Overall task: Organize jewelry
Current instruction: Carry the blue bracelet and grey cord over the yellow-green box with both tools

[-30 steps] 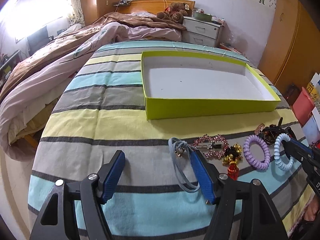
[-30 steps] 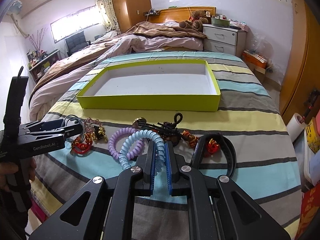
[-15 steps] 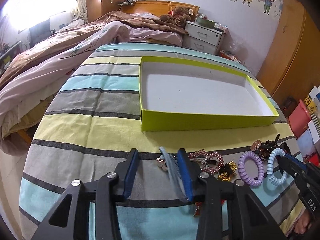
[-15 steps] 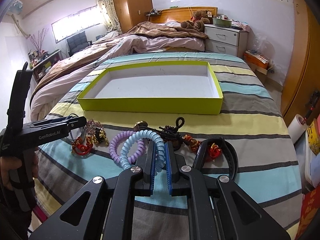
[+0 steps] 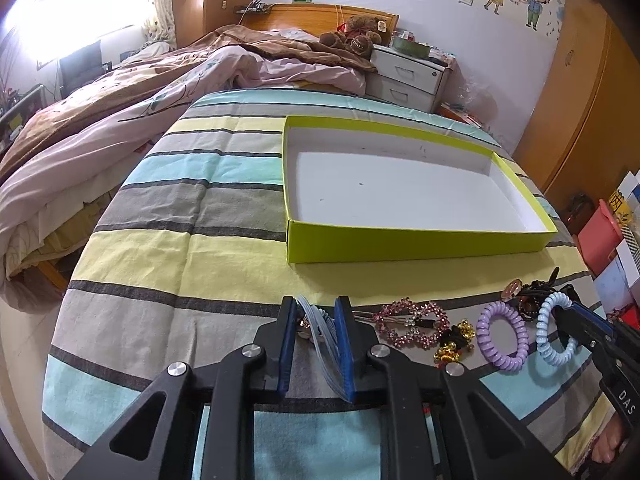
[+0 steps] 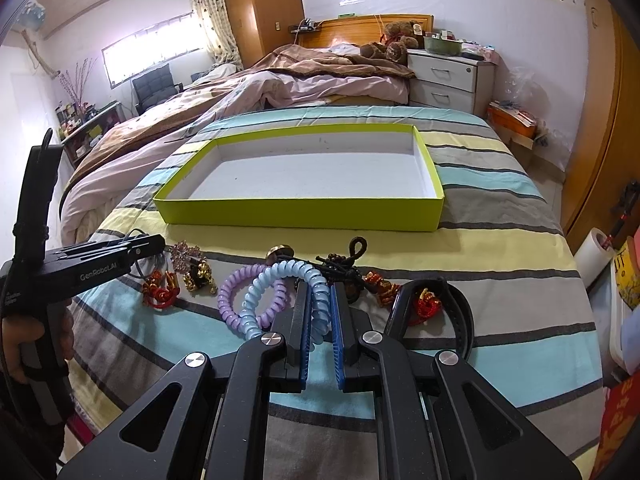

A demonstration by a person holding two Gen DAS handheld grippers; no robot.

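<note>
My left gripper (image 5: 314, 304) is closing on a grey-blue cord loop (image 5: 320, 336) lying on the striped bedspread; the loop fills the gap between the blue pads. The same gripper (image 6: 154, 242) shows at the left of the right wrist view, held by a hand. My right gripper (image 6: 318, 286) is shut on a light blue spiral hair tie (image 6: 280, 270) that rests on the bedspread. An empty yellow-green box (image 5: 400, 246) sits just beyond the jewelry. A purple spiral tie (image 5: 482, 336) lies beside the blue one (image 5: 544, 320).
A pink rhinestone clip (image 5: 408, 322), gold charms (image 5: 456, 340), a black knotted cord (image 6: 340, 264), red charms (image 6: 160, 290) and a black band (image 6: 464, 320) lie in a row before the box. A rumpled quilt (image 5: 120, 120) lies to the left, a nightstand (image 5: 408, 76) behind.
The left gripper's jaws have narrowed from wide open around the grey-blue cord loop to close about it. The right gripper has kept still, holding the blue tie.
</note>
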